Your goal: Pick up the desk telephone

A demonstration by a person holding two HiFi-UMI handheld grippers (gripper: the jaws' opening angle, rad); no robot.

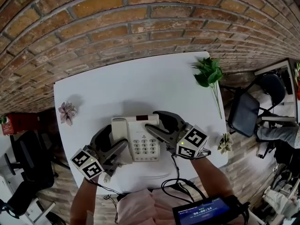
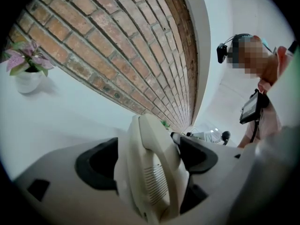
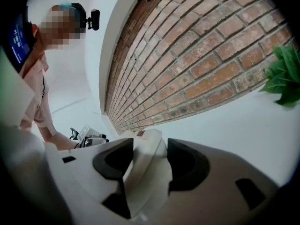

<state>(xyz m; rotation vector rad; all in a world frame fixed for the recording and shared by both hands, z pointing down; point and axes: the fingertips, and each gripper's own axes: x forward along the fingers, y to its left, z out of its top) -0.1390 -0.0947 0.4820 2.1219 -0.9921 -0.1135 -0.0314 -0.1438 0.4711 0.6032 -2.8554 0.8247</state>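
**Head view.** A cream desk telephone [image 1: 140, 137] sits on a white table [image 1: 117, 88] near its front edge, below a brick wall [image 1: 140, 18]. The handset lies along the telephone's left side and the keypad is on its right half. The left gripper [image 1: 116, 143] reaches in at the handset side and the right gripper [image 1: 153, 121] at the keypad side. A pink-leaved plant [image 1: 67, 111] stands well to the left, and a green sprig [image 1: 209, 74] lies well to the right.

**Left gripper view.** The jaws stand wide apart. The handset [image 2: 152, 182] and the body edge under it fill the gap between them. Each dark pad [image 2: 96, 165] presses against a side, so the grip is closed on the desk telephone. The pink plant in its white pot [image 2: 26, 62] is far off at the upper left.

**Right gripper view.** The jaws stand about half closed. The telephone's cream edge [image 3: 150, 146] is clamped between the two pads [image 3: 187, 165], which touch it on both sides. Green leaves [image 3: 283, 74] show at the right margin.
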